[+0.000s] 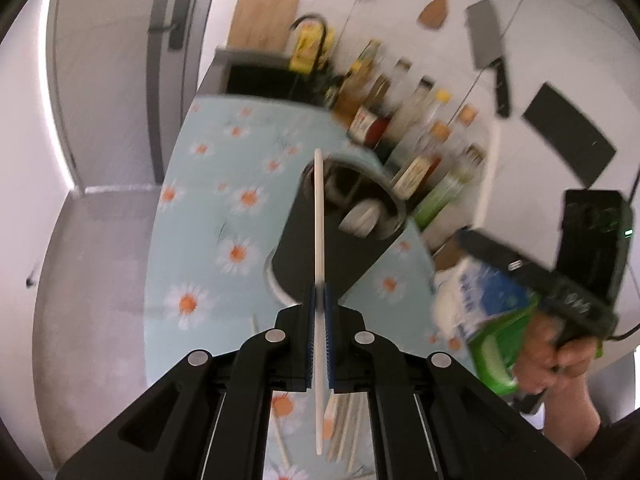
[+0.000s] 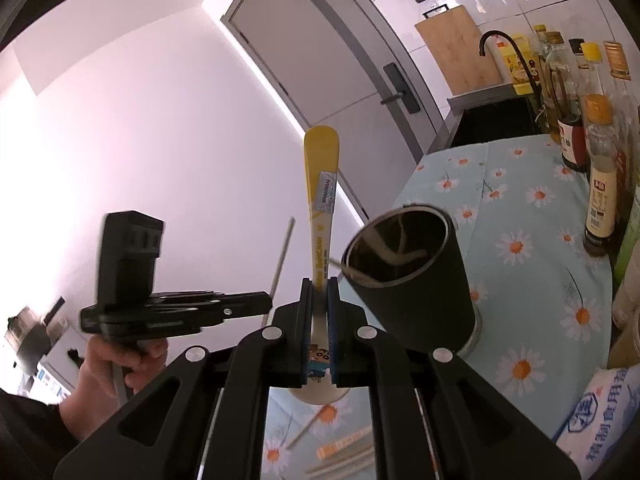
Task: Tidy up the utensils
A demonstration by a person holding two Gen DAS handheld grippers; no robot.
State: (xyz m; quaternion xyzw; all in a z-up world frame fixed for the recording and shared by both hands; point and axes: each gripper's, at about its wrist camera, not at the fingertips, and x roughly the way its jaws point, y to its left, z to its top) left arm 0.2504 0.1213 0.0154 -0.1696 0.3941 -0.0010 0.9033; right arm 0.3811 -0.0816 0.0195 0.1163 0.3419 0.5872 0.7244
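Note:
My left gripper is shut on a thin white stick-like utensil that points up across the black cylindrical utensil holder. The holder stands on the daisy tablecloth and has utensils inside. My right gripper is shut on a yellow spoon with a cartoon print, handle up, bowl below the pads, left of the holder. The left gripper shows in the right wrist view, holding the thin utensil. Several chopsticks lie on the cloth under my left gripper.
Sauce and oil bottles line the wall side of the counter. A sink and cutting board stand at the far end. A salt bag lies near the right. A cleaver and spatula hang on the wall.

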